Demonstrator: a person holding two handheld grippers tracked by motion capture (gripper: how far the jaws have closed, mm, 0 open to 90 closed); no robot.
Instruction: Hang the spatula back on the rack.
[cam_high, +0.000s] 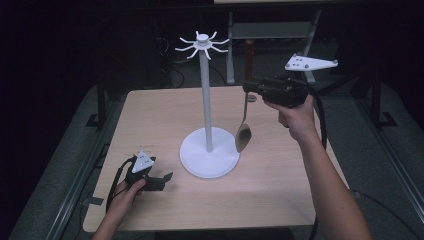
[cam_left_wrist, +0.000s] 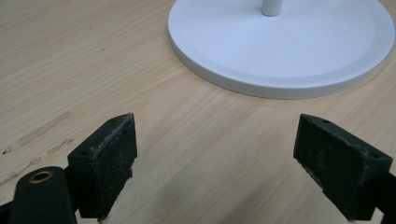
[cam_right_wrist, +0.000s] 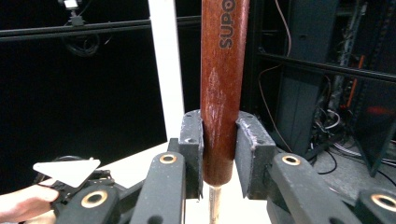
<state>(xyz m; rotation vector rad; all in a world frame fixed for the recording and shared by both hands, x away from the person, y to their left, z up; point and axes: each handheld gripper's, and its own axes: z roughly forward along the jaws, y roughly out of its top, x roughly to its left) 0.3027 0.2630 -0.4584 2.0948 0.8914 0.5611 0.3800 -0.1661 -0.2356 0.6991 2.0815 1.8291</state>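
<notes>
A spoon with a red-brown wooden handle (cam_right_wrist: 219, 93) hangs bowl down (cam_high: 243, 137) above the table, just right of the white stand's round base (cam_high: 209, 159). My right gripper (cam_high: 251, 91) is shut on the handle, its pads (cam_right_wrist: 192, 140) pressing it from both sides. The stand's thin pole (cam_high: 204, 95) rises to a crown of small hooks (cam_high: 202, 45), left of and higher than the spoon. My left gripper (cam_high: 164, 180) rests on the table at the front left, open with nothing between its jaws (cam_left_wrist: 229, 158), and faces the base (cam_left_wrist: 280, 46).
The light wooden table (cam_high: 280, 200) has dark floor and metal rails around it. Dark racks and cables (cam_right_wrist: 327, 93) stand behind the table. The person's right forearm (cam_high: 330, 185) crosses the table's right front.
</notes>
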